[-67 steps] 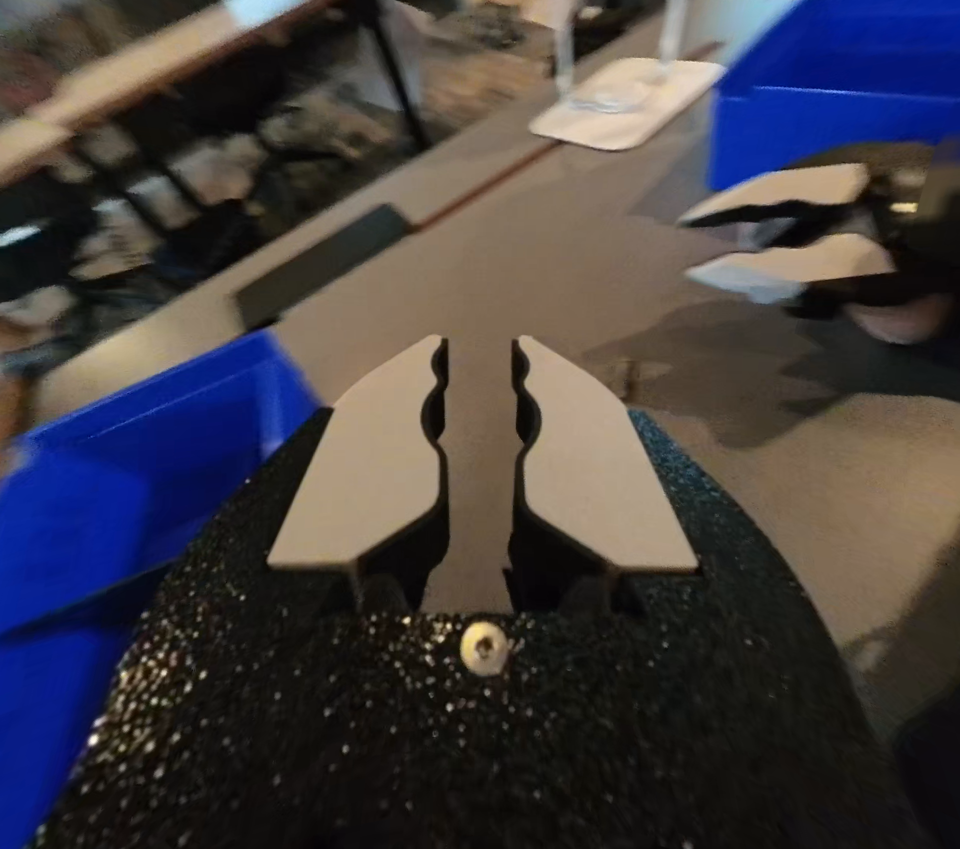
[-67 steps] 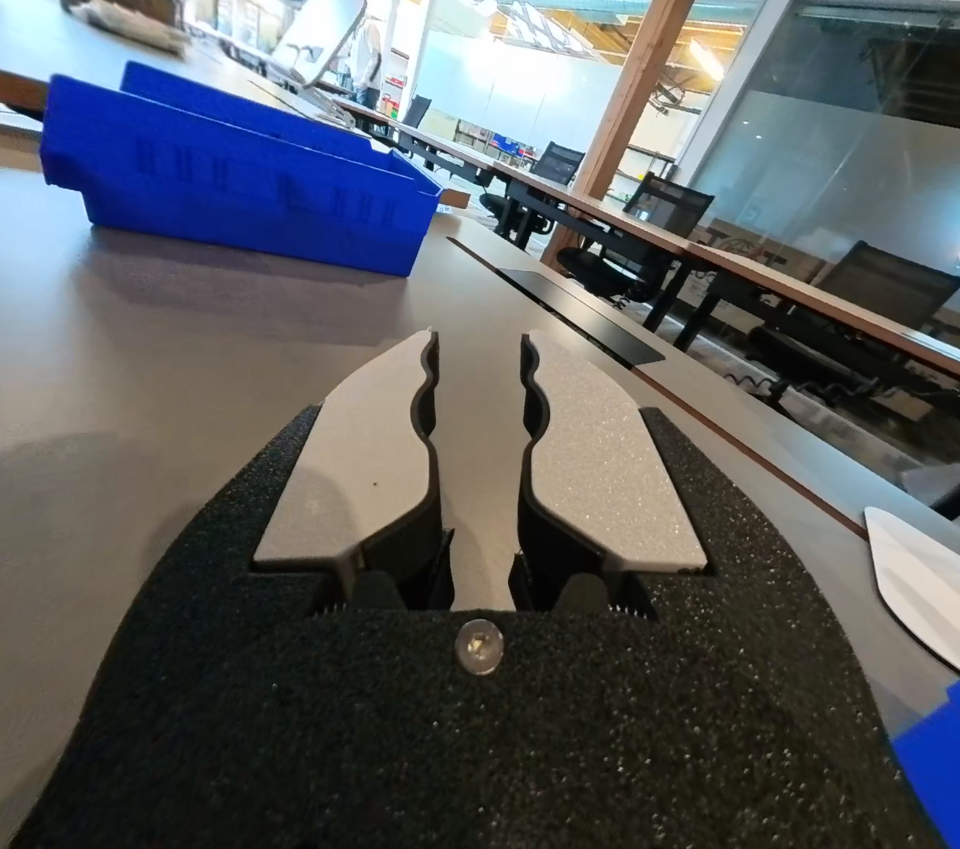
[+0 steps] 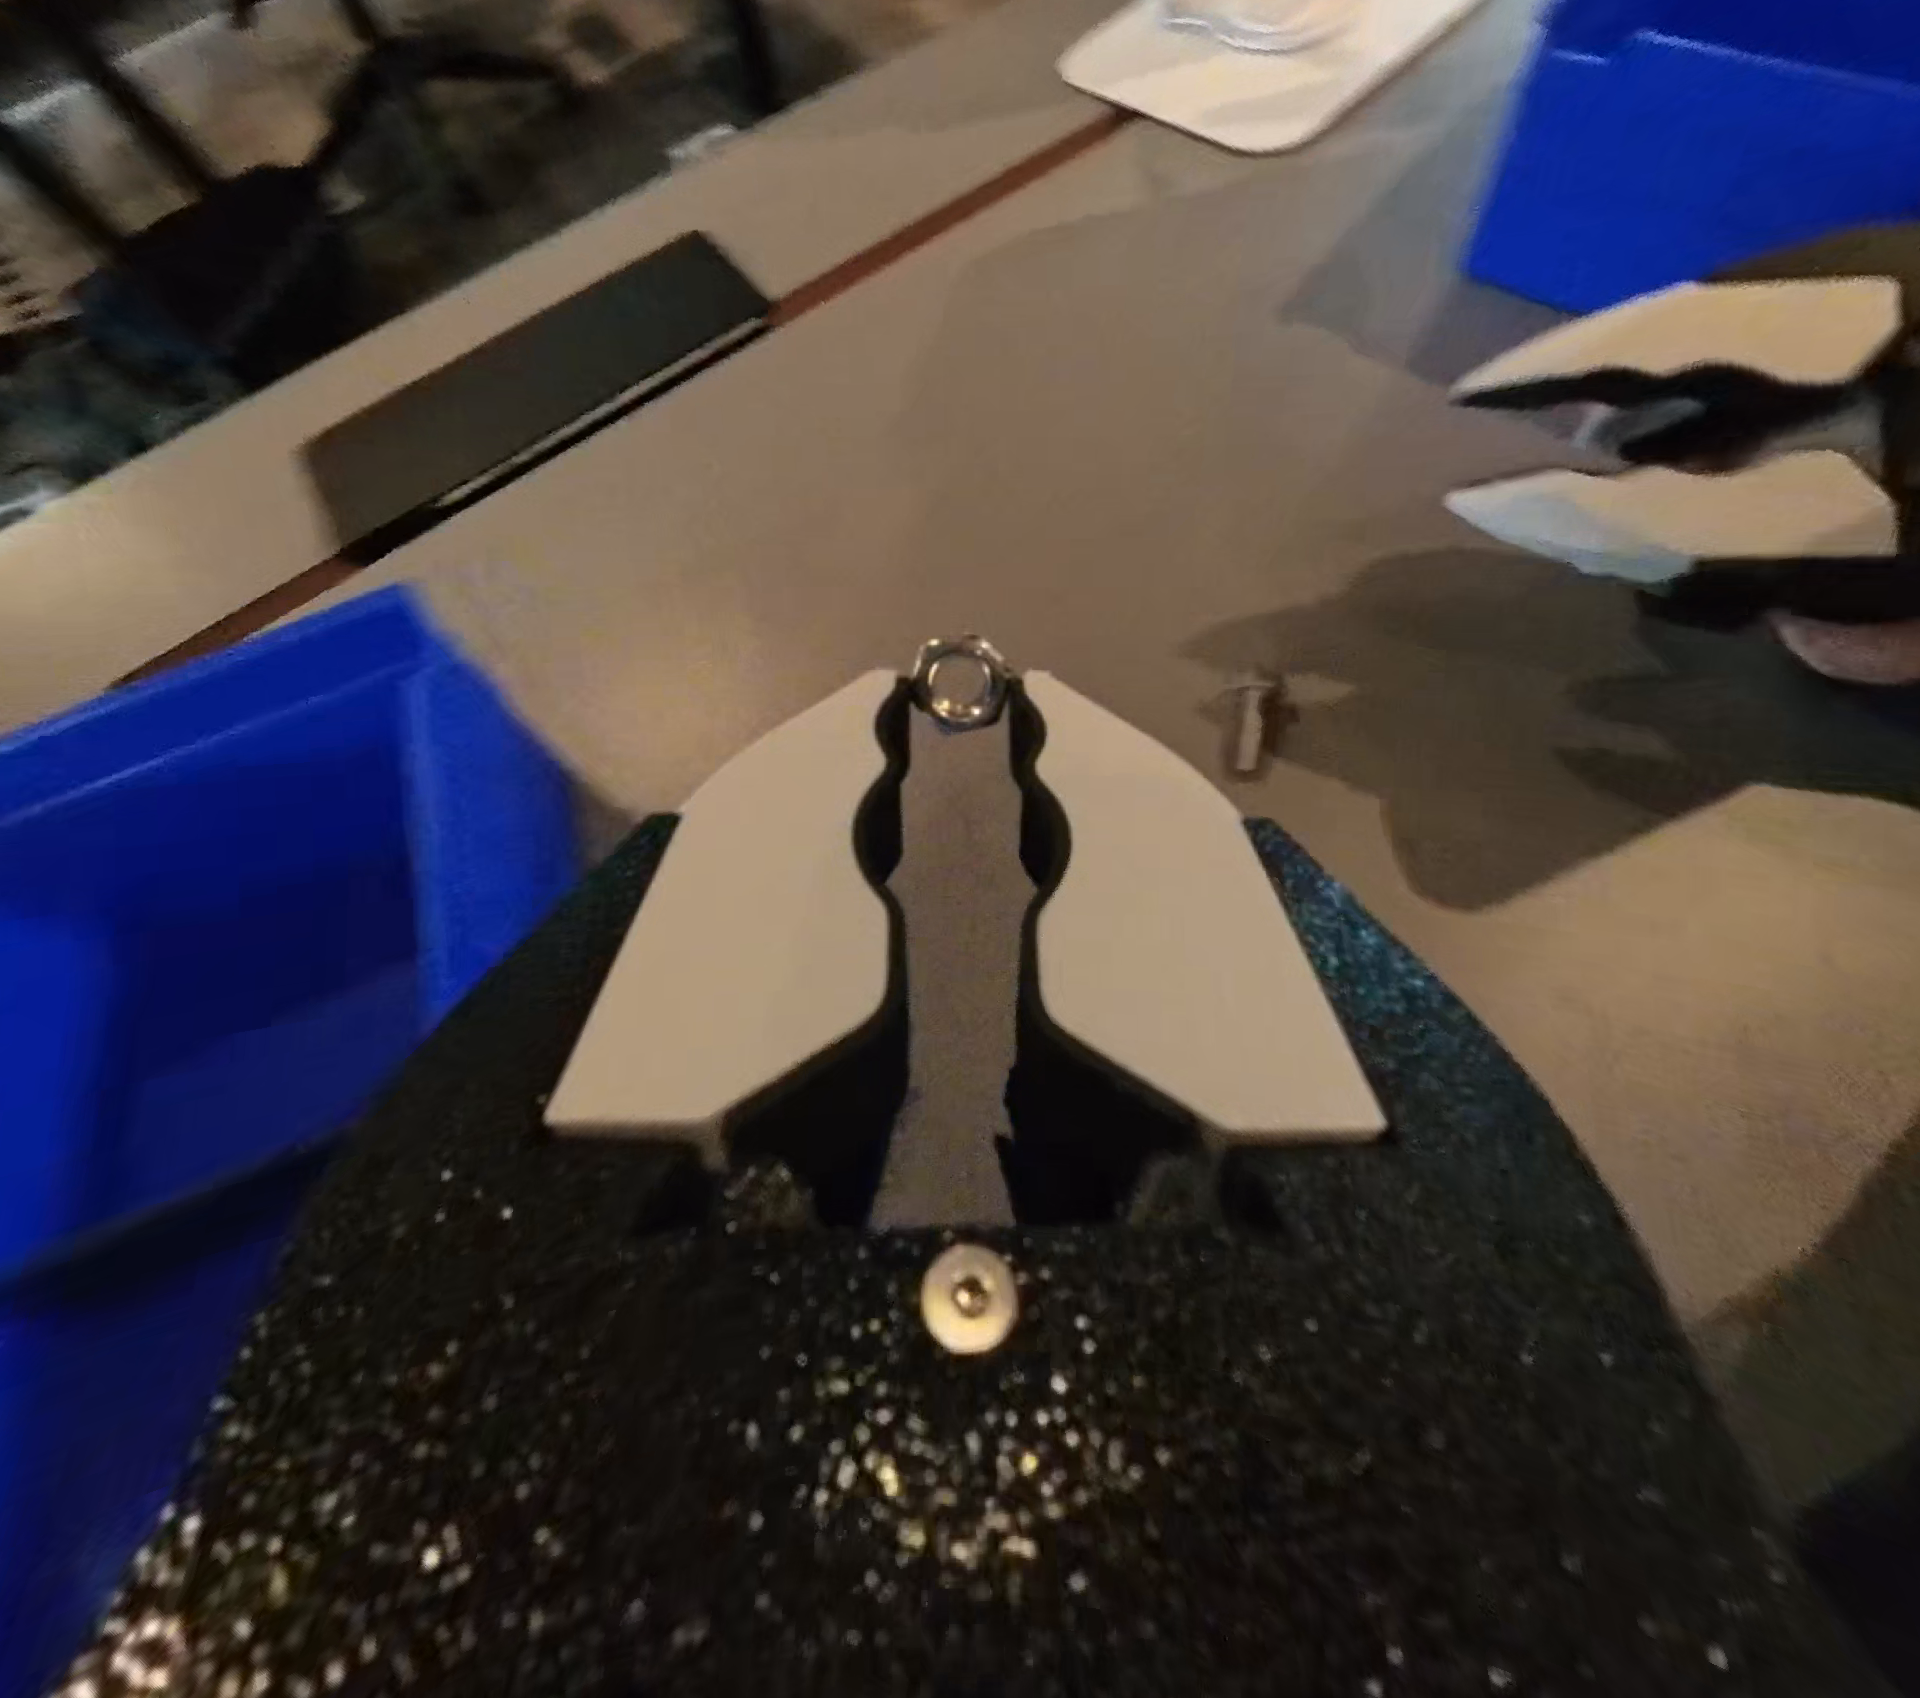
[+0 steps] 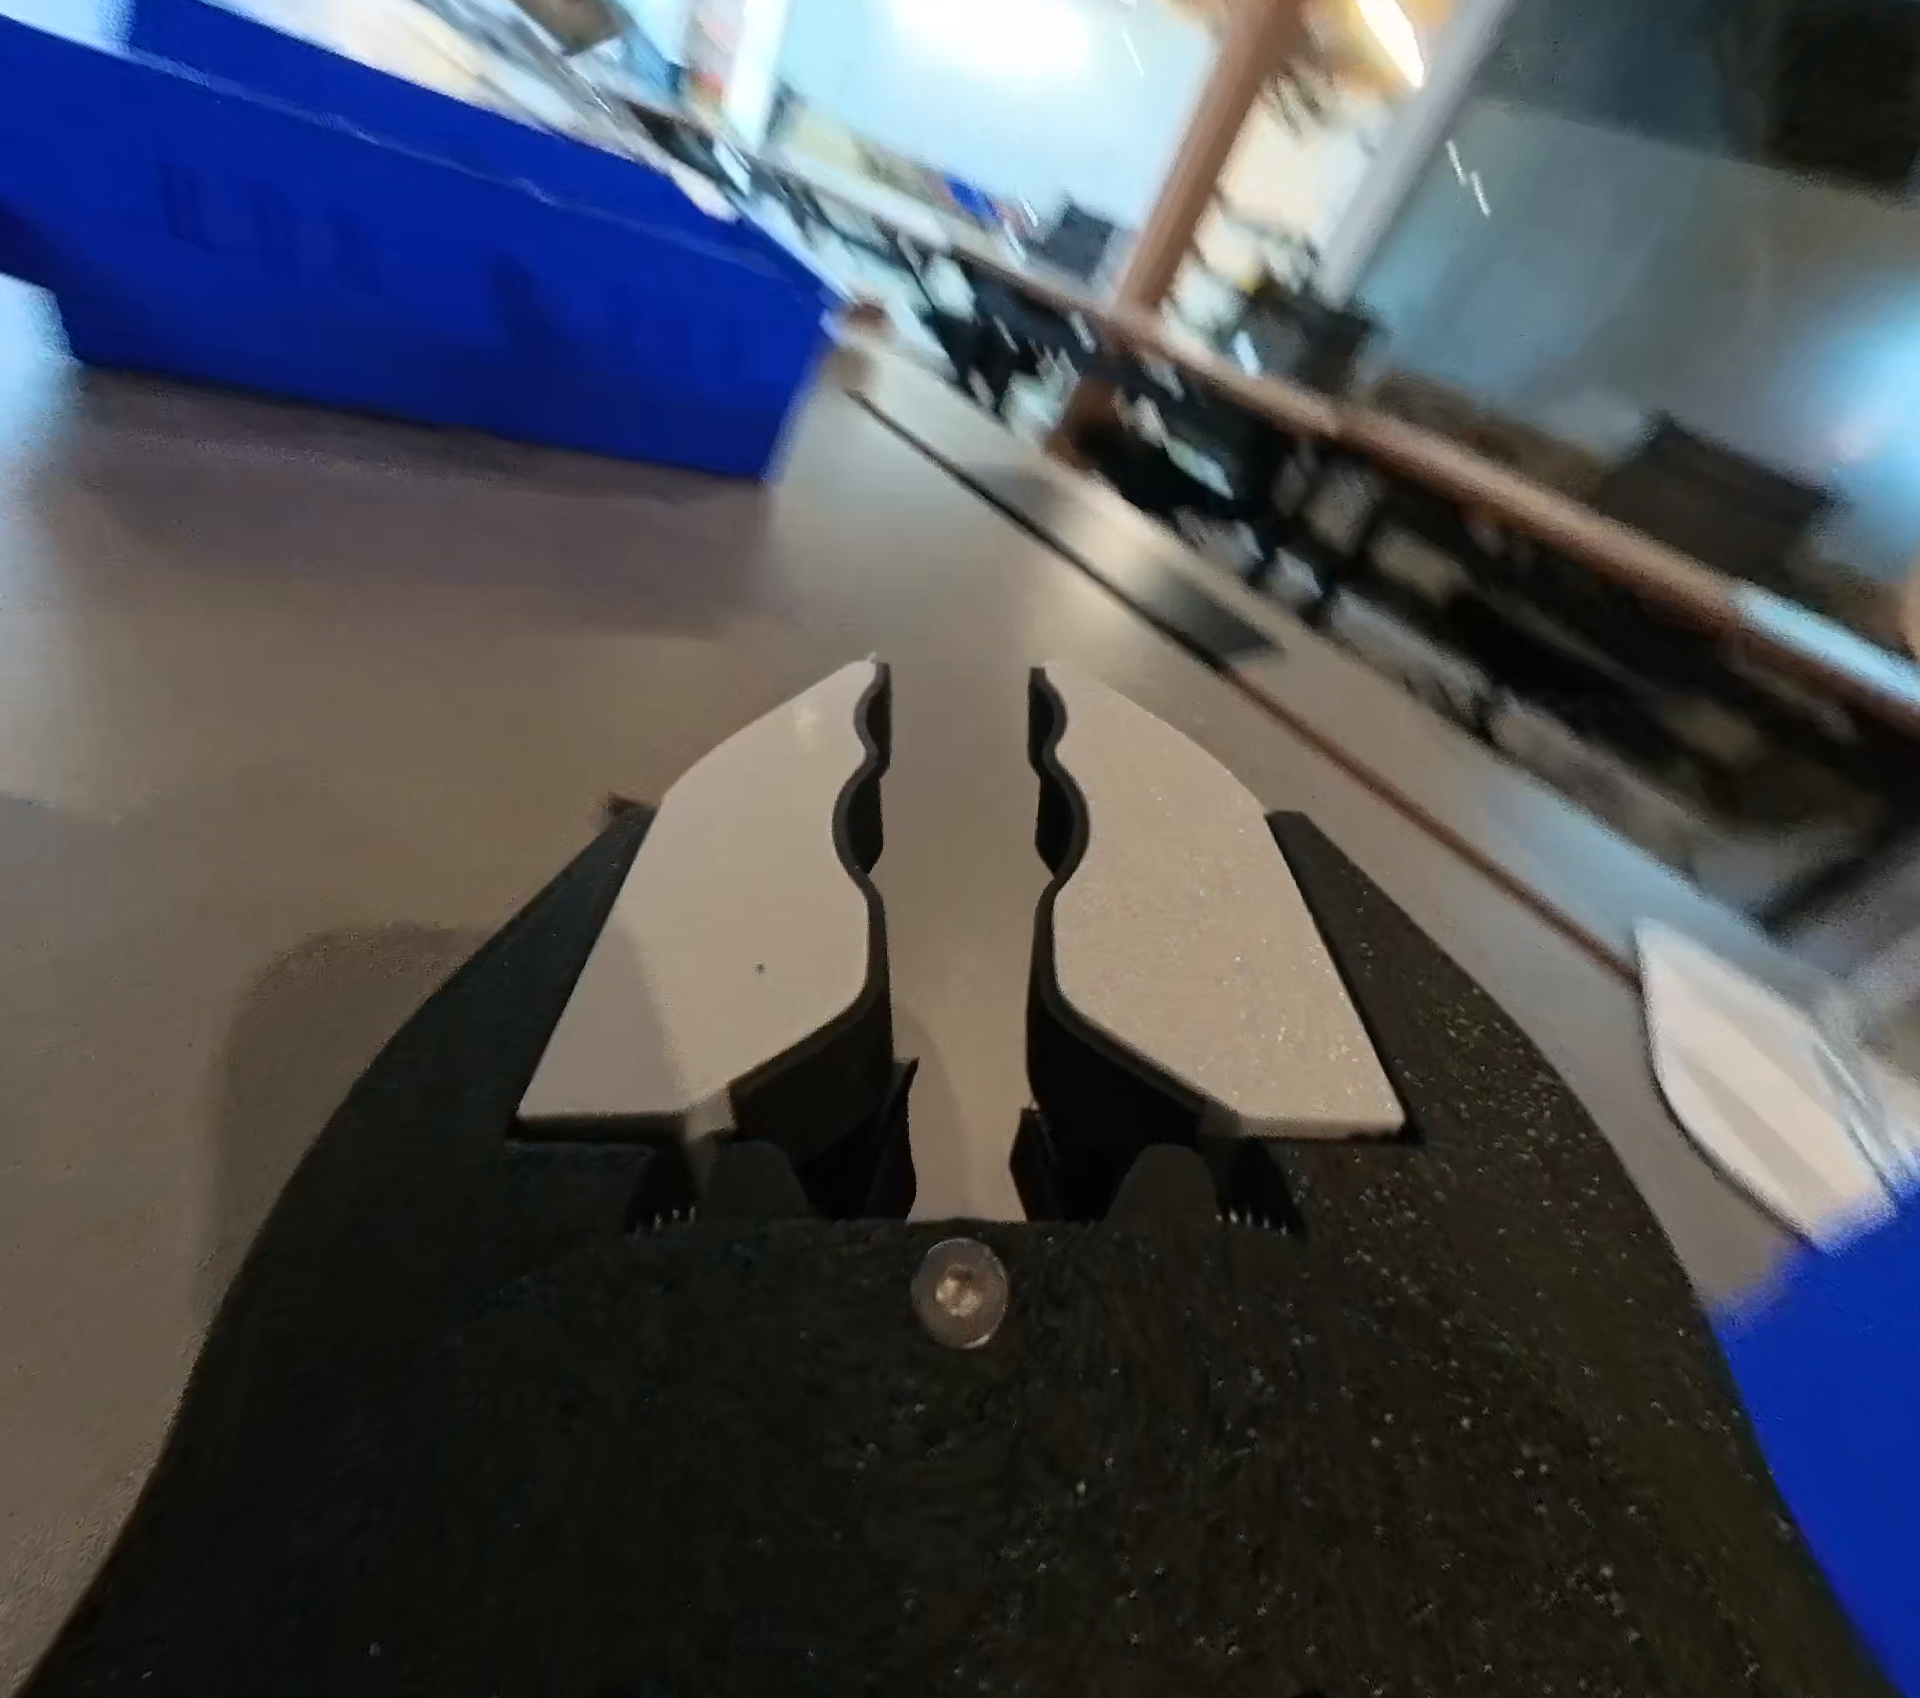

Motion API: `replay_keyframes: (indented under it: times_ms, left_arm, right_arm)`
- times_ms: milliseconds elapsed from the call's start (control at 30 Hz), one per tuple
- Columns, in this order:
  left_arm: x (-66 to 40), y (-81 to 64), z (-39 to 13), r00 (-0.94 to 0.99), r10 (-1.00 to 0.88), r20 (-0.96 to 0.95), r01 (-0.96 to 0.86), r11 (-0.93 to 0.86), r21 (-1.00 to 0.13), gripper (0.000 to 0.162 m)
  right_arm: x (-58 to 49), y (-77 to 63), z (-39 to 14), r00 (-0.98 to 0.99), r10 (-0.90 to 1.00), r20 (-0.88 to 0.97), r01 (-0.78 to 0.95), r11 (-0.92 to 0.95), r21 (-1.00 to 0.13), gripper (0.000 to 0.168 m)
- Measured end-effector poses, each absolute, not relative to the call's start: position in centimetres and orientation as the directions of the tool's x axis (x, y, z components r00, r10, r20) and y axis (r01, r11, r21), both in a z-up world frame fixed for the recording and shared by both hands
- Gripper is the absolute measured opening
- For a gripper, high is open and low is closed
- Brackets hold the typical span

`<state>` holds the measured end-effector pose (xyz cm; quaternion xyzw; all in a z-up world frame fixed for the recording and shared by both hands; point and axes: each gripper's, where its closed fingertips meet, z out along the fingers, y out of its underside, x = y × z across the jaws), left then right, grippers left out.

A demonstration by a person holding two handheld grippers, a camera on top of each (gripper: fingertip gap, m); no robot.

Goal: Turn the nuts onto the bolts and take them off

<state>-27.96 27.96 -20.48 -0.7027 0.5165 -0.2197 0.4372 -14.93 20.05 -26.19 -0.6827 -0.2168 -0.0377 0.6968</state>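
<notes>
A small silver nut [image 3: 957, 701] is being pinched at the very tips of the left gripper [image 3: 957, 706], its hole facing the camera, held just above the grey table [image 3: 935, 422]. The jaws are being kept narrow, closed only on the nut. A bolt [image 3: 1244, 732] is lying on the table just to the right of those tips, apart from the nut, partly inside a dark shadow.

The right gripper [image 4: 958, 684] is being held low over the table with a narrow gap between its fingers and nothing gripped. In the left wrist view it [image 3: 1527, 448] is being seen at the right edge, well apart from the nut, fingers parted.

A blue bin [image 3: 208, 869] is sitting at the left, close beside the left gripper. A second blue bin [image 3: 1704, 131] is standing at the far right, behind the right gripper. A white flat stand base [image 3: 1288, 27] is resting farther back. A black inset panel [image 3: 540, 391] is set into the table surface at the left. In the right wrist view one blue bin [image 4: 416, 298] is being seen ahead on the left; the background is blurred. Nothing is lying between nut and bolt.
</notes>
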Motion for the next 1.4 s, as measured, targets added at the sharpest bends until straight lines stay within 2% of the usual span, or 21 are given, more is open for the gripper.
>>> replay_keyframes:
  times_ms: [67, 200, 733, 1033, 1267, 1400]
  left_arm:
    - [-24.7, 27.2, -23.6, 0.289, -0.95, -0.121, -0.593, -0.078, -0.802, 0.018]
    - [-20.0, 26.8, -28.1, 0.188, -0.981, -0.052, -0.649, -0.084, -0.756, 0.018]
    - [-15.6, 27.0, -35.4, 0.083, -0.997, 0.007, -0.786, -0.07, -0.614, 0.018]
    - [-15.2, 26.2, -34.6, 0.041, -0.999, -0.001, -0.752, -0.03, -0.659, 0.018]
    - [-15.9, 26.8, -30.6, 0.08, -0.995, -0.052, -0.599, -0.006, -0.8, 0.032]
    - [-18.3, 27.4, -28.7, 0.12, -0.987, -0.107, -0.468, 0.039, -0.883, 0.029]
  right_arm:
    - [-14.0, 20.3, -26.7, 0.924, 0.222, 0.311, 0.317, 0.008, -0.948, 0.023]
    - [-13.2, 20.2, -26.2, 0.947, 0.211, 0.241, 0.243, 0.018, -0.97, 0.023]
    - [-13.7, 20.3, -26.5, 0.931, 0.228, 0.286, 0.29, 0.015, -0.957, 0.024]
    - [-13.7, 20.2, -26.4, 0.929, 0.228, 0.29, 0.293, 0.023, -0.956, 0.024]
    - [-13.7, 20.1, -26.4, 0.927, 0.232, 0.295, 0.297, 0.025, -0.954, 0.024]
    - [-13.8, 20.0, -26.4, 0.924, 0.24, 0.298, 0.299, 0.031, -0.954, 0.025]
